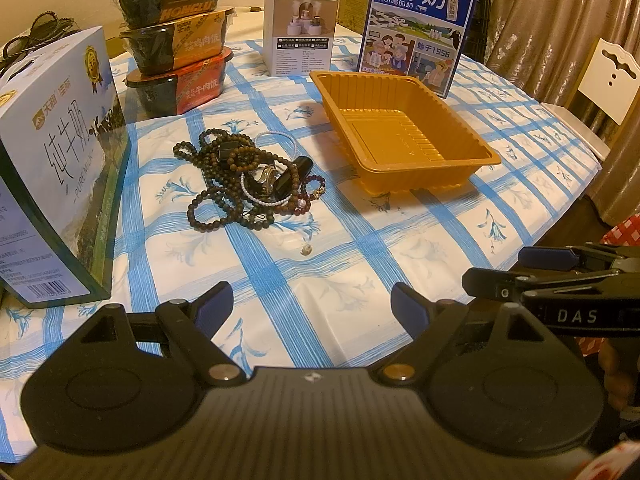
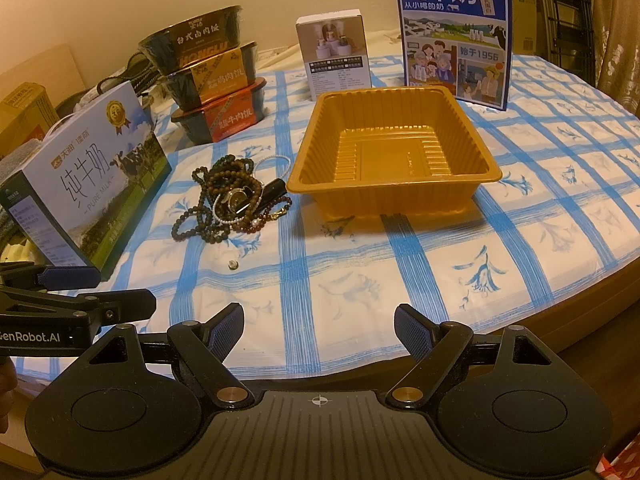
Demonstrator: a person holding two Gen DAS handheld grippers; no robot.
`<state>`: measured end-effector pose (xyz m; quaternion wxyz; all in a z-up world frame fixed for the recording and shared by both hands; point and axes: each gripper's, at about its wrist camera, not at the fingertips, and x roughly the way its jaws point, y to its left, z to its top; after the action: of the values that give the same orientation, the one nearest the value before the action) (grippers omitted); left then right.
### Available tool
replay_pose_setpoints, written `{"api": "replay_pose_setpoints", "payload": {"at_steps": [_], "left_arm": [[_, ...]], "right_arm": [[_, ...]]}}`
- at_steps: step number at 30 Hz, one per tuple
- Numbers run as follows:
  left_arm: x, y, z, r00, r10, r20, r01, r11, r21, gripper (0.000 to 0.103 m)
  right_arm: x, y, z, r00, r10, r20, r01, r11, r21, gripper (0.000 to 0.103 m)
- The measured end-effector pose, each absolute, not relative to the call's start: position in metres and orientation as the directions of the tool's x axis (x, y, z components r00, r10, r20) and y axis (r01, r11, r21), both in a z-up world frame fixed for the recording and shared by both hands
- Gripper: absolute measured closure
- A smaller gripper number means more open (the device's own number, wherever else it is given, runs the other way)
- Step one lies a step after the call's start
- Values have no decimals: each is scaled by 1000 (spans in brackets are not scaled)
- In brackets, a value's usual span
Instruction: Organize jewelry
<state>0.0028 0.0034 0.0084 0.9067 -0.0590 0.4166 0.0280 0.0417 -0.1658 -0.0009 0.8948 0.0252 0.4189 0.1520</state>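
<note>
- Jewelry pile [image 1: 248,180]: tangled left of orange tray [image 1: 404,136]; pieces hard to separate.
- Loose bead [image 1: 306,250] near pile; milk carton [image 1: 52,184] crowds left.
- Left gripper [image 1: 312,304], right gripper [image 2: 319,330]: jaws wide, empty.

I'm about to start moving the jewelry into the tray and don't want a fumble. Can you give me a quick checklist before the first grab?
1. Left gripper open and holding nothing: ok.
2. Right gripper open and holding nothing: ok.
3. Orange plastic tray empty and upright: ok.
4. Jewelry pile within view, nothing lying on it: ok.
5. Pieces separable: not ok; the bead strings, watch and pearl bracelet look tangled together.
6. Loose bead accounted for: ok; it lies alone on the tablecloth, nearer the grippers than the pile.
</note>
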Motion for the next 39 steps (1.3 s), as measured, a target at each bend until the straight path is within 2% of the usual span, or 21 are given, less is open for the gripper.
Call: {"api": "replay_pose_setpoints", "payload": {"at_steps": [23, 31, 33, 35, 39], "left_arm": [[29, 1, -7, 662, 0, -749, -86, 993, -77, 18], [45, 0, -21, 680, 3, -733, -66, 996, -58, 19], [50, -2, -28, 686, 12, -727, -61, 997, -40, 21], [55, -3, -34, 692, 4, -722, -46, 998, -38, 30], [66, -5, -49, 696, 8, -718, -22, 1000, -11, 38]], "right_arm": [[62, -184, -14, 615, 260, -744, -218, 963, 156, 21], [83, -213, -22, 656, 224, -721, -149, 975, 168, 21], [88, -221, -25, 664, 220, -715, -135, 975, 174, 21], [92, -227, -28, 676, 204, -708, -115, 978, 172, 21], [101, -238, -34, 697, 169, -697, -78, 984, 160, 21]]}}
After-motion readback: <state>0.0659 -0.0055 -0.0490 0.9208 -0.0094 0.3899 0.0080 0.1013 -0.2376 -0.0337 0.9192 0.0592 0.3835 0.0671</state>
